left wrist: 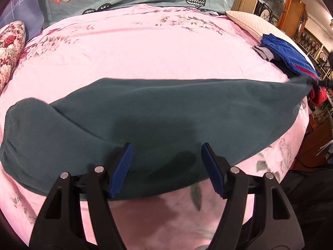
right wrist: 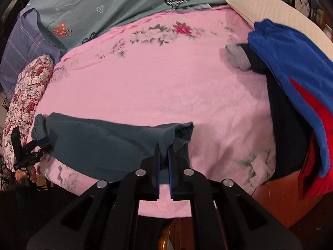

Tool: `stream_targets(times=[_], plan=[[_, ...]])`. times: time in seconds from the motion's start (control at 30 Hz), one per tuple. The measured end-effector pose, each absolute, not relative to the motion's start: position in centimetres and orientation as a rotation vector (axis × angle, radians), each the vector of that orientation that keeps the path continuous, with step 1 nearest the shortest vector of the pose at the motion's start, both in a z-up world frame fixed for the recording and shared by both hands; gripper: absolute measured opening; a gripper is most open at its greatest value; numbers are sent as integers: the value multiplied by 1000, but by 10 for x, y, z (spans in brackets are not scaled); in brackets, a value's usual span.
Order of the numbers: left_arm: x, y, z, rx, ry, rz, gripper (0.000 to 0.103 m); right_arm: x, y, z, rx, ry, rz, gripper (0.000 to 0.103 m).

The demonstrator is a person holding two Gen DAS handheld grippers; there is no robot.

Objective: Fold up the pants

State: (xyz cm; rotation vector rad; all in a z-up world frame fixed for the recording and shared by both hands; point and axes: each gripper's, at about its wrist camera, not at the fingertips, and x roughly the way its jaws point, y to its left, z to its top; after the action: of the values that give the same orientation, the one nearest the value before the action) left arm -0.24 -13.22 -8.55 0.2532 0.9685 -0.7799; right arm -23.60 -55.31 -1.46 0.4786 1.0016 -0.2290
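Observation:
Dark teal pants (left wrist: pixel 158 112) lie stretched sideways across the pink bed sheet (left wrist: pixel 145 52). My left gripper (left wrist: pixel 167 146) hovers open over their near edge toward the waist end, with cloth below the blue pads (left wrist: pixel 122 164) and nothing pinched. At the far right of that view my right gripper (left wrist: pixel 314 81) pulls the leg end up off the bed. In the right wrist view, my right gripper (right wrist: pixel 164 152) is shut on the bunched leg end of the pants (right wrist: pixel 100 143). The left gripper (right wrist: pixel 42 143) shows small at the far left by the waistband.
A heap of blue, red, dark and grey clothes (right wrist: pixel 291 79) sits on the bed's right side. A floral pillow (right wrist: pixel 27 104) lies at the left, a teal heart-print quilt (right wrist: pixel 116 6) at the back, and a white pillow (right wrist: pixel 276 14) at the back right. Wooden cabinets (left wrist: pixel 270 2) stand beyond.

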Motion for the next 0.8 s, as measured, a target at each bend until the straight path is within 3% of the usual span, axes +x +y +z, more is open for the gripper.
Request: stream_targets(times=[0.13,0.17,0.27,0.43,0.53,0.8], plan=[[-3,-129,-87,293,968,-769,69,-248,-554,-76,459,1147,-299,18],[-4,-129,-86,311,965,-764,69,-251,-555,-73,453,1122,-303,30],[-10,-124,-83,363,951,-746,69,-258,-562,-54,430,1056,-377,40],[-7,-95,-79,343,966,-677,69,-247,-529,-22,388,956,-296,41],[-15,-89,-70,304,942,-716,69,-225,-472,-9,359,885,-82,49],[-73,-159,-60,404,810,-944,69,-171,-373,-39,303,820,68,49]])
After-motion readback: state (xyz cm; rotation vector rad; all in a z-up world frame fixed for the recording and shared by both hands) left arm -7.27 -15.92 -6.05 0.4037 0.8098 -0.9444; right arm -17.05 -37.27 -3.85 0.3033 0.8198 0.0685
